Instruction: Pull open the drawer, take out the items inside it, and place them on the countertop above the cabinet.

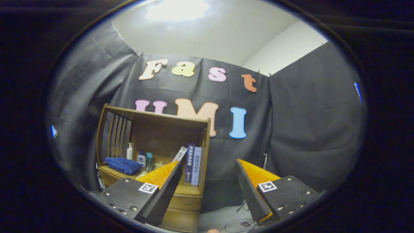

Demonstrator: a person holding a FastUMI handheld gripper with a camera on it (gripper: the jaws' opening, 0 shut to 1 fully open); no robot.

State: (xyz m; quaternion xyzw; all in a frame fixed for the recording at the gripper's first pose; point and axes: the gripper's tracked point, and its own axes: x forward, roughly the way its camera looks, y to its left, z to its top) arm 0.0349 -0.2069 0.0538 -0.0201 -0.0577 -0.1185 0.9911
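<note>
Though the drawer (pixel 182 202) is only partly in sight, its wooden front shows low on the cabinet (pixel 155 145), below and just ahead of the left finger, and it looks closed, with whatever it holds hidden; that fits a drawer yet to be pulled as well as one shut again. Being solid wood, it should be stiff and fairly heavy to slide, so I judge a firm hold on its front edge or handle is wanted, though no handle can be made out. On the tabletop (pixel 111 171) of the cabinet lie a folded blue towel (pixel 123 165), soft and light, a white bottle (pixel 130 151) and small jars (pixel 145 160), hard, smooth and likely slippery, and upright books (pixel 193 165) at the right side. Whether any of these came from the drawer cannot be told. As for the gripper (pixel 208 186), it is held high and tilted upward, aimed past the cabinet's right side toward the booth wall, its jaws wide apart with nothing between them.
</note>
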